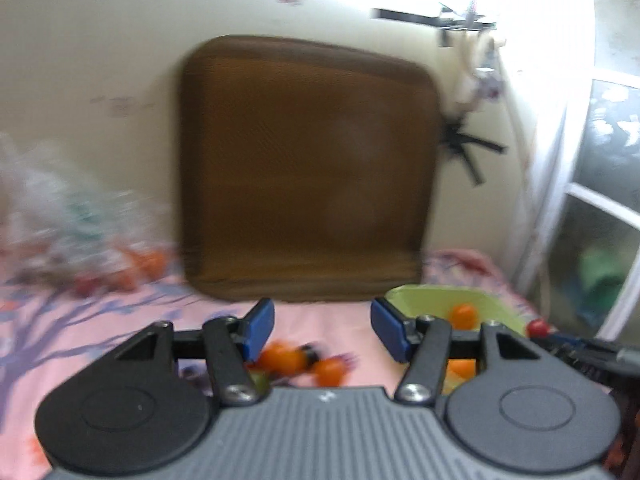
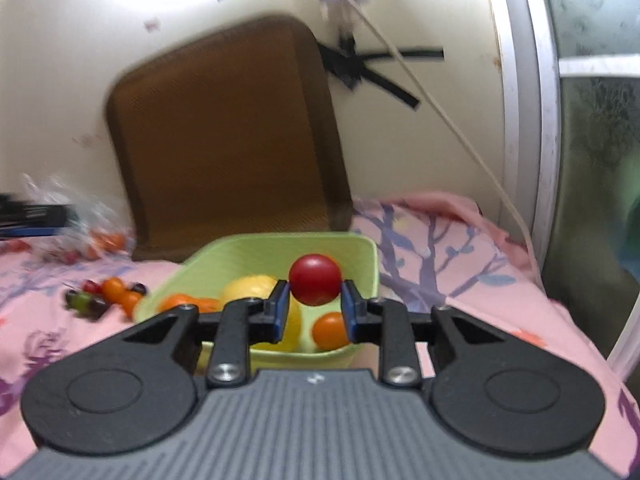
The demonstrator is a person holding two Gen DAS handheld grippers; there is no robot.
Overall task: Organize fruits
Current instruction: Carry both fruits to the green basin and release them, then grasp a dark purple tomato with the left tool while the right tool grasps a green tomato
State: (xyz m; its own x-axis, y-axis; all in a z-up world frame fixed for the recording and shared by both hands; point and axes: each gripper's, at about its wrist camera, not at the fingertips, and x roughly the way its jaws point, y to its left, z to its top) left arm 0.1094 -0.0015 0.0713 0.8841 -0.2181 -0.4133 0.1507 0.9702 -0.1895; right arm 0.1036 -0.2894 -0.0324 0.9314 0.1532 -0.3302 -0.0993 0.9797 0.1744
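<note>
Fruits are partly sorted, I judge: the green basket on the bed already holds a yellow fruit and oranges, and the right tongs grip a red fruit over it. At ten o'clock of the basket a loose cluster still lies on the bedspread, with more by a plastic bag further off. Left tongs stand wide open and empty above that cluster.

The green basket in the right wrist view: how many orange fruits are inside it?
2 visible in the green basket: one orange fruit at the near right, under the red fruit held by the right gripper; another orange fruit at the left wall. More may be hidden behind the gripper.
</note>
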